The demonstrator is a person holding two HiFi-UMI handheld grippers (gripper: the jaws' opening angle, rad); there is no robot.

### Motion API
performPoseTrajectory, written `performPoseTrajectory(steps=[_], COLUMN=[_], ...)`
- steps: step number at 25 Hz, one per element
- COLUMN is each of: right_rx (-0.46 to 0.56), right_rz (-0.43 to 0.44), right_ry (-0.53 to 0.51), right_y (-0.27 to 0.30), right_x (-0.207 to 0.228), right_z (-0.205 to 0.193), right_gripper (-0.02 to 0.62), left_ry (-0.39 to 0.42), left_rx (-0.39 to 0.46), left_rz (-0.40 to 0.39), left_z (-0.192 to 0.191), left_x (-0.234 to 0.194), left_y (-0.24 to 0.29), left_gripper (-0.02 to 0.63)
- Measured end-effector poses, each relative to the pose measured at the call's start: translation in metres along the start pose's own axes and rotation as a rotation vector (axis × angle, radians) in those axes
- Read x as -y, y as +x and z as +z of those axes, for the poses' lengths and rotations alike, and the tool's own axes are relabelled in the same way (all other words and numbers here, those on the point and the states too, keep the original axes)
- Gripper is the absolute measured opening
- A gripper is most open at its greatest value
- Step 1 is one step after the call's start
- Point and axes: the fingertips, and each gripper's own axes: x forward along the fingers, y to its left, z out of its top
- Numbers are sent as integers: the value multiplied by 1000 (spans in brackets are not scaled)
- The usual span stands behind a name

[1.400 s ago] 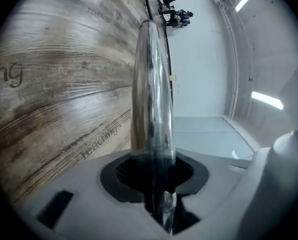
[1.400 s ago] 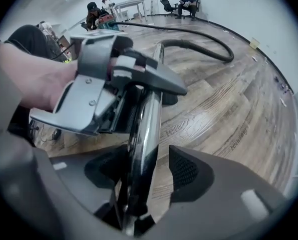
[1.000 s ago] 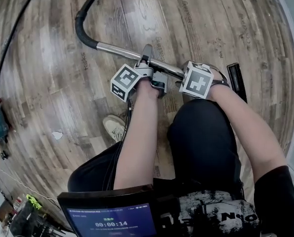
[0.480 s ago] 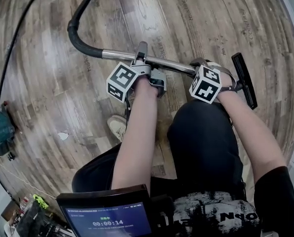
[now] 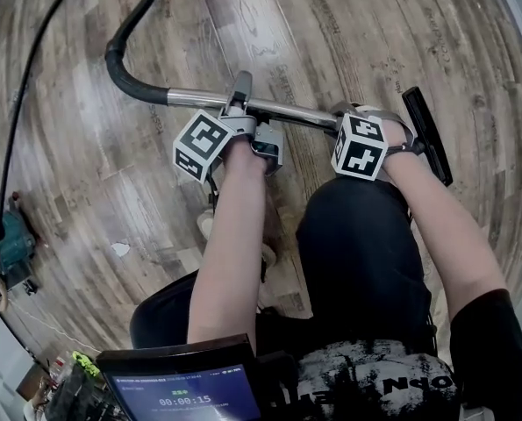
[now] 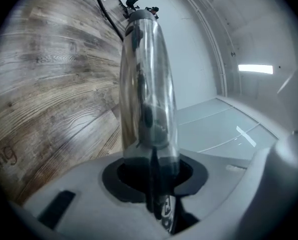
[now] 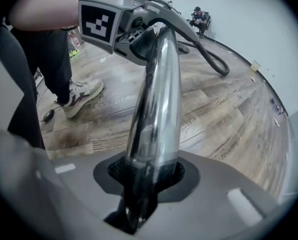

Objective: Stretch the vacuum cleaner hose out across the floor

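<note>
Chrome wand (image 5: pixel 297 112) clamped by near-level left gripper (image 5: pixel 239 102); right gripper (image 5: pixel 348 112), tilted down, just closed onto it.

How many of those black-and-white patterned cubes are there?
2. The left cube sits by the middle of the shiny tube; the right cube sits near the black nozzle at the tube's end. No others show.

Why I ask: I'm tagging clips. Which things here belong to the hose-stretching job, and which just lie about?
Job: hose, tube, nozzle.
Lying about: teal machine, thin cable, paper scrap.
</note>
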Motion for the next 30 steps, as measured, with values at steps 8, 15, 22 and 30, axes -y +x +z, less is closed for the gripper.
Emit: performPoseTrajectory(steps=[8,15,22,30], right_rx=[137,119,-37,91], right_rz=[203,230,-66,255], right_ry=[71,115,64,198], right_y=[-61,-180,-325,-500], right_x=[7,-44,-84,-171], right_z=[40,61,79,69], right_gripper=[117,121,101,86], left_ry=[137,77,-9,50], left_rx=[-37,-50,-15,-46], left_rz=[-248,-185,64,-12], left_z=[31,27,13,-37], left_x=[102,190,293,455], left_y=[5,-67,-168,-245], left_gripper=[72,69,67,83])
